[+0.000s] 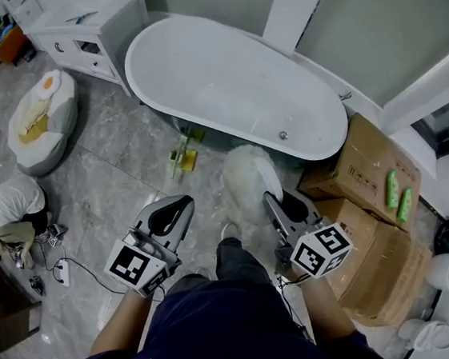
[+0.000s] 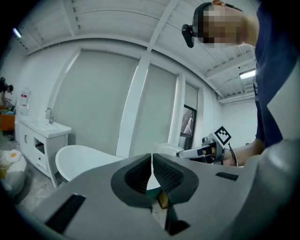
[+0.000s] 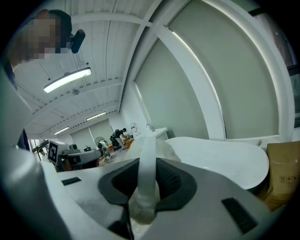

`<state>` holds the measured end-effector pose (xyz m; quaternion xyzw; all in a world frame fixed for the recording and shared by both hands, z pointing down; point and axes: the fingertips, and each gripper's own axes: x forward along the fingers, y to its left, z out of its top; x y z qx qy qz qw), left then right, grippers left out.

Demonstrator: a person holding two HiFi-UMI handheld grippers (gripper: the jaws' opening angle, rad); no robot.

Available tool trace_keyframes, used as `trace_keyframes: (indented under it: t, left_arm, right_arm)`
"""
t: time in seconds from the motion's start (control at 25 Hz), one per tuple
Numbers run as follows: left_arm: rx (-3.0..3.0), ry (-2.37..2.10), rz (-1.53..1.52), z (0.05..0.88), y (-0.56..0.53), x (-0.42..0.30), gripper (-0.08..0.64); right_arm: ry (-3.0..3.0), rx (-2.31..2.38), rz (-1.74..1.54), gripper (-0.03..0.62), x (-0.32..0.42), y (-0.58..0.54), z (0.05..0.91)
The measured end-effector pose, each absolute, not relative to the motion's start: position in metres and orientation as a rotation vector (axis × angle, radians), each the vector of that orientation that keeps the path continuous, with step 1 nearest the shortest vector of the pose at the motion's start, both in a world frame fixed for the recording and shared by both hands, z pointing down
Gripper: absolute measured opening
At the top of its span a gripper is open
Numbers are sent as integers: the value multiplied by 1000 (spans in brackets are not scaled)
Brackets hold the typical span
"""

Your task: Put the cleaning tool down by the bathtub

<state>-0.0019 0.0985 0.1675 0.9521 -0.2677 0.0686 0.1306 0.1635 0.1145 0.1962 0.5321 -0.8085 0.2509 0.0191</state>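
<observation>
The white bathtub (image 1: 230,85) stands on the grey floor ahead of me. The cleaning tool is a fluffy white duster (image 1: 248,172) on a white handle (image 3: 147,154). My right gripper (image 1: 270,201) is shut on that handle, and the fluffy head hangs in the air just in front of the tub's near side. The handle runs up between the jaws in the right gripper view (image 3: 148,162). My left gripper (image 1: 182,205) is held level beside it, to the left, with its jaws shut and nothing in them (image 2: 151,157). The left gripper view also catches the right gripper (image 2: 206,150).
Cardboard boxes (image 1: 371,162) are stacked right of the tub, with two green bottles (image 1: 397,191) on top. A white vanity cabinet (image 1: 91,37) stands at the tub's far left end. A beanbag (image 1: 40,119), a crouching person (image 1: 11,211) and a yellow object (image 1: 183,157) are on the floor to the left.
</observation>
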Motion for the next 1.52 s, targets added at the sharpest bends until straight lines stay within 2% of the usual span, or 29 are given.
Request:
trace_keyframes:
  t: [0.6, 1.08, 1.52]
  left_arm:
    - [2737, -890, 237, 175, 5, 87, 38]
    - [2675, -954, 339, 204, -37, 90, 38]
    - [2593, -960, 394, 261, -68, 52, 38]
  right_arm:
    - [-2566, 1518, 783, 95, 249, 4, 210]
    - [-2565, 1452, 807, 95, 252, -47, 234]
    - [-2490, 1371, 832, 95, 208, -84, 296]
